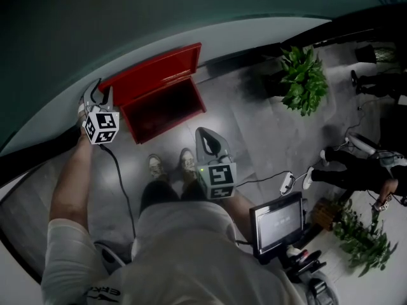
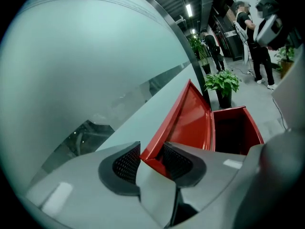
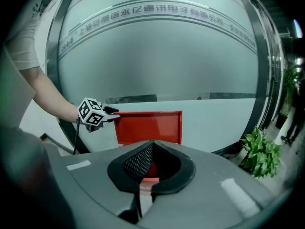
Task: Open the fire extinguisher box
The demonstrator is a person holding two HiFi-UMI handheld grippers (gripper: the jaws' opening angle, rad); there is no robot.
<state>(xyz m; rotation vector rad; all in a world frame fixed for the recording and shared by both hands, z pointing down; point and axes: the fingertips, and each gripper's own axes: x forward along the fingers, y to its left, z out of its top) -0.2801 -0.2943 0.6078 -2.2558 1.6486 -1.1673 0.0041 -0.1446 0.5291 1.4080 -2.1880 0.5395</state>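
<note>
Straddling the raised lid's (image 2: 188, 118) upper corner with the left tongs (image 2: 148, 162) narrowly parted, and holding the right tongs (image 3: 151, 147) closed and empty, well short of the open red box (image 1: 166, 110) sitting on the floor (image 1: 273, 138).

Red fire extinguisher box (image 1: 166, 110) on the floor (image 1: 254, 126), at 11 o'clock in the head view. Open: lid (image 1: 154, 72) raised upright at its far edge, interior dark.
</note>
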